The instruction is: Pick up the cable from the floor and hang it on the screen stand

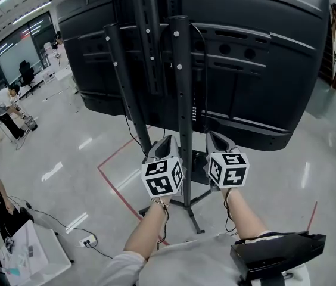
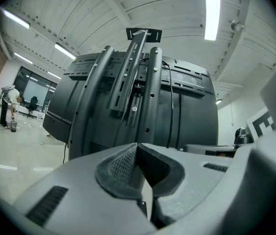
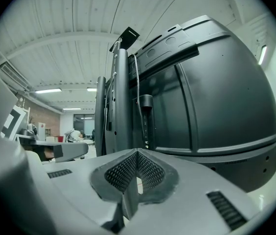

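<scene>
Rear of large black flat screen (image 1: 263,58) on its black metal screen stand (image 1: 180,82), straight ahead of both tools. Left hand-held gripper (image 1: 164,140) and right hand-held gripper (image 1: 214,136) flank the stand's upright, each with jaws together on nothing. Thin black cable (image 2: 172,111) drapes down the stand above and beyond the jaws, off the pale floor (image 1: 67,159). Hanging appears complete, hence the empty grips.

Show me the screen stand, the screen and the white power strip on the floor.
screen stand (image 1: 180,70), head view, on its thick upright post.
screen (image 1: 263,70), head view, on its dark back panel.
power strip (image 1: 87,241), head view, on its white body.
</scene>
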{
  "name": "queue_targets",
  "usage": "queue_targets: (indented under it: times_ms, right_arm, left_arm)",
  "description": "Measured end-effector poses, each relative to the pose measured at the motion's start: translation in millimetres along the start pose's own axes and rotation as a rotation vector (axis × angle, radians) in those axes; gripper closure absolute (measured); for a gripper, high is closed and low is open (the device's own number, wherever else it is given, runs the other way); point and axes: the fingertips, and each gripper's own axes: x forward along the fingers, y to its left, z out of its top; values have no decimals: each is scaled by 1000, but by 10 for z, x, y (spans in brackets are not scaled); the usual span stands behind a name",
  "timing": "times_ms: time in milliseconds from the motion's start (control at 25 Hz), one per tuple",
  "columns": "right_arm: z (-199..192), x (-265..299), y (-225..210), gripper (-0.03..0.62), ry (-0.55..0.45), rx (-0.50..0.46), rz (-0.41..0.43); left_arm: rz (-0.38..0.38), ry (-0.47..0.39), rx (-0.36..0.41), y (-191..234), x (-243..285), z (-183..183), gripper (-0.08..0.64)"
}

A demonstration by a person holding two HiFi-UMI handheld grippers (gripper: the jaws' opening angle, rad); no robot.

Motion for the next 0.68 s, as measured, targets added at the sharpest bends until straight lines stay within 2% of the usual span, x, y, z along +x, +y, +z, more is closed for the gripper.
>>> queue_targets:
  times_ms: [680]
  right_arm:
    - [69,41,-39,575,-14,-10,-22]
  left_arm:
    - [-5,6,2,29,53,-19,561]
